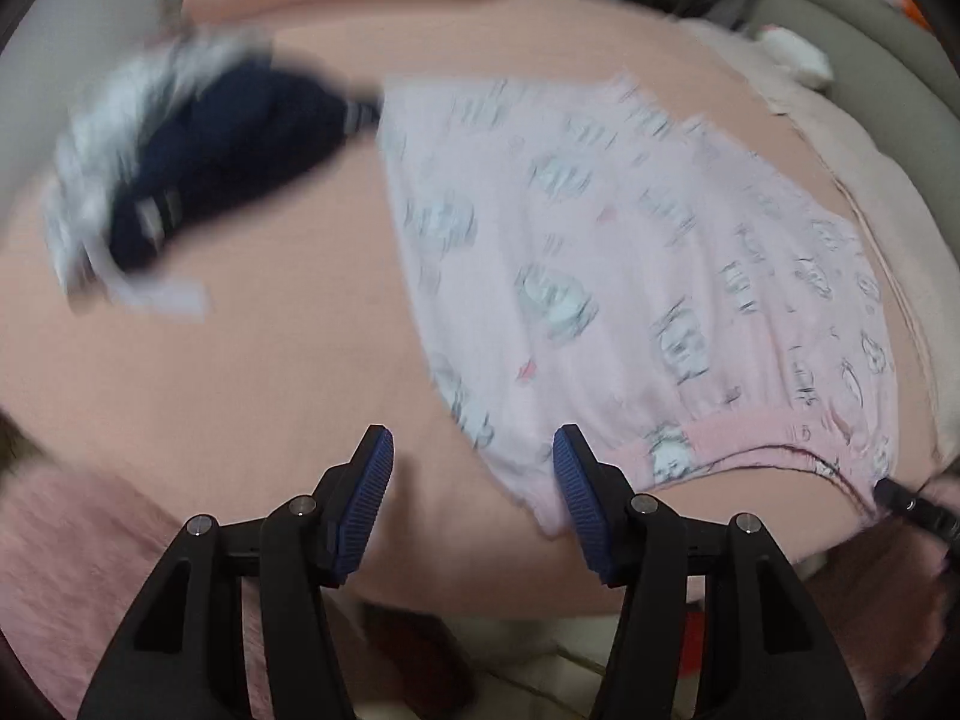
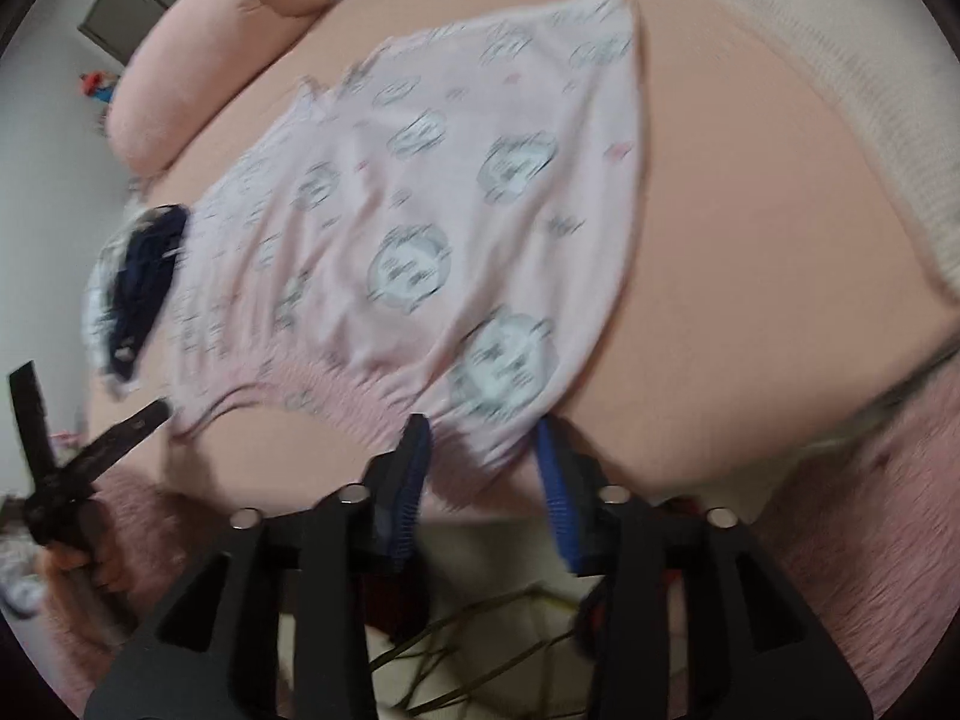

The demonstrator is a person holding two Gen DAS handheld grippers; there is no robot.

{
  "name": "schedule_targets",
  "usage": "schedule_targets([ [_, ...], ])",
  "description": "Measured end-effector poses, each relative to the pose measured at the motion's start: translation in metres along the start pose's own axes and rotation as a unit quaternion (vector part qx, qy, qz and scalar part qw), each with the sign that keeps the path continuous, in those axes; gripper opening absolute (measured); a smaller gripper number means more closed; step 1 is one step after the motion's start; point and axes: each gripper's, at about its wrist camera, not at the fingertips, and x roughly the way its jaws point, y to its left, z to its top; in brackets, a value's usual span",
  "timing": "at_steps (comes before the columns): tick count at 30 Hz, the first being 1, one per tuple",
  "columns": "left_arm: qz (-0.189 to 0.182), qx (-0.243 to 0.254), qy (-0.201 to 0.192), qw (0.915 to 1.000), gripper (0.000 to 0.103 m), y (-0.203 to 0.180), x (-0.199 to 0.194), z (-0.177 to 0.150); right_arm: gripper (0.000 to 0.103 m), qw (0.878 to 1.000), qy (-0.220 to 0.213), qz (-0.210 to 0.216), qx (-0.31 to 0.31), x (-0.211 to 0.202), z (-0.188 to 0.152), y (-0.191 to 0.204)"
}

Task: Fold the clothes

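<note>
A light pink garment with grey cartoon prints [image 1: 630, 276] lies spread flat on the peach bed sheet [image 1: 240, 360], its darker pink waistband toward me. My left gripper [image 1: 474, 480] is open, its jaws just off the garment's near left corner, holding nothing. In the right wrist view the same garment [image 2: 420, 228] lies ahead. My right gripper [image 2: 483, 468] is open, with the garment's near waistband corner lying between its blue pads. The left gripper shows there at the left edge [image 2: 90, 450].
A dark navy and white heap of clothes [image 1: 198, 174] lies on the bed to the garment's left. A pink pillow [image 2: 204, 66] is at the bed's far end. A cream blanket [image 2: 840, 120] runs along the right side. The floor shows below the bed edge.
</note>
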Motion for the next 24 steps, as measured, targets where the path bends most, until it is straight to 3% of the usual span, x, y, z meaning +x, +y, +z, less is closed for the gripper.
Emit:
schedule_targets([
  [3,-0.066,0.027,-0.025,0.9972,0.057,-0.014,-0.006,0.007,0.039,1.000,0.003,0.006,0.006,0.002,0.001,0.001],
  [6,-0.060,0.031,0.039,0.9969,0.057,-0.021,0.027,0.004,0.019,1.000,0.013,0.000,0.014,0.011,0.007,0.008],
  [8,-0.073,0.011,0.070,0.9948,0.058,-0.013,0.041,0.001,0.012,1.000,0.014,-0.008,0.016,0.010,0.006,0.010],
  [10,-0.097,-0.020,0.086,0.9914,0.058,0.000,0.049,0.000,0.010,1.000,0.013,-0.013,0.020,0.006,0.003,0.009],
  [14,-0.133,-0.075,0.066,0.9861,0.058,0.024,0.043,0.005,0.007,1.000,0.001,-0.007,0.024,0.012,0.010,0.022],
  [19,-0.121,-0.107,0.064,0.9848,0.058,0.037,0.045,0.003,0.006,0.999,-0.026,0.028,-0.004,0.001,0.039,0.051],
  [24,-0.131,-0.118,0.057,0.9827,0.058,0.040,0.040,0.007,0.006,0.995,-0.019,0.036,-0.091,0.011,0.080,0.116],
])
